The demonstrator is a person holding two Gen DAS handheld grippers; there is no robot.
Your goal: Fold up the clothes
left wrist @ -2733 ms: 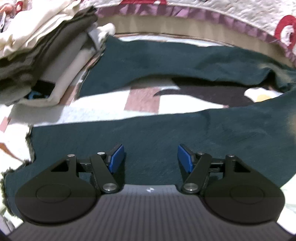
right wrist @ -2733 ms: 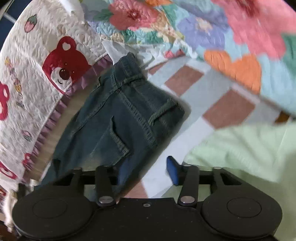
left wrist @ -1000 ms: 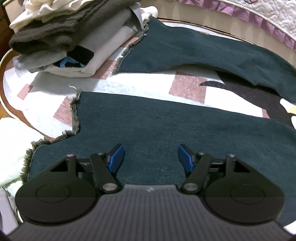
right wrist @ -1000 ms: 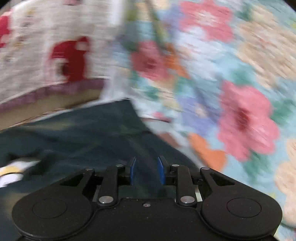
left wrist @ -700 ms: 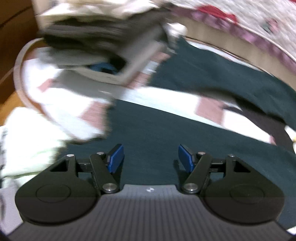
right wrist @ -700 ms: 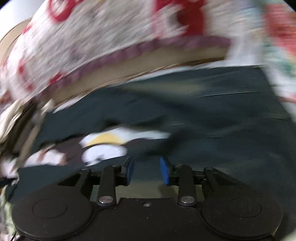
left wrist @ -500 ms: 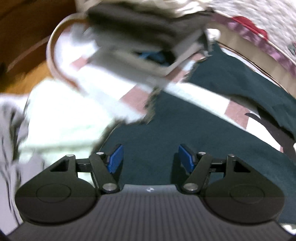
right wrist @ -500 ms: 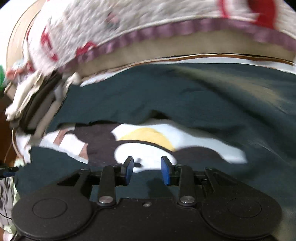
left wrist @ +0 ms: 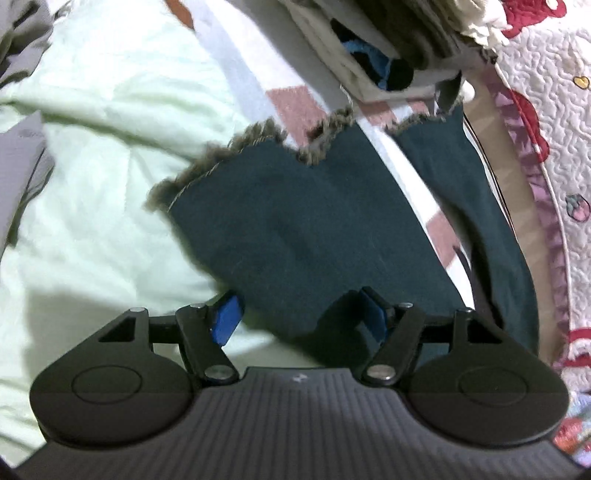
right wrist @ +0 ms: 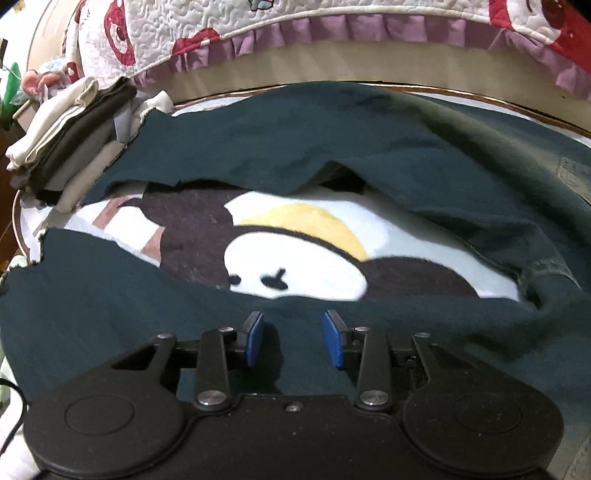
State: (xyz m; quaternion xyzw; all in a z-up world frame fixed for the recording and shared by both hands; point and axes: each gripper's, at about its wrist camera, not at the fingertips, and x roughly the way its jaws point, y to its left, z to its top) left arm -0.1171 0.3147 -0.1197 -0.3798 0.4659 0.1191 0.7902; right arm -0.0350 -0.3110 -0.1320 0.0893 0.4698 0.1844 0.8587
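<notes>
Dark teal denim trousers (right wrist: 332,147) lie spread flat, their two legs parted in a long V over a blanket (right wrist: 295,251) printed with a white, yellow and brown cartoon face and pink-and-white checks. In the left wrist view the frayed leg hems (left wrist: 258,144) point away from the camera; the nearer leg runs beneath the left gripper (left wrist: 299,317), and its edge overhangs onto a pale green cloth (left wrist: 92,147). This gripper's blue-padded jaws stand wide and have just been opening further; one pad hangs over the green cloth, the other over the denim, neither pressing on anything. In the right wrist view the right gripper (right wrist: 293,338) hovers over the near trouser leg with its jaws at a middling gap, having just been opening; the denim lies under them and is not pinched. A stack of folded clothes (right wrist: 62,144) in cream, dark grey and white sits beyond the hems, beside a white quilt (right wrist: 332,22) with red motifs and a purple frill.
</notes>
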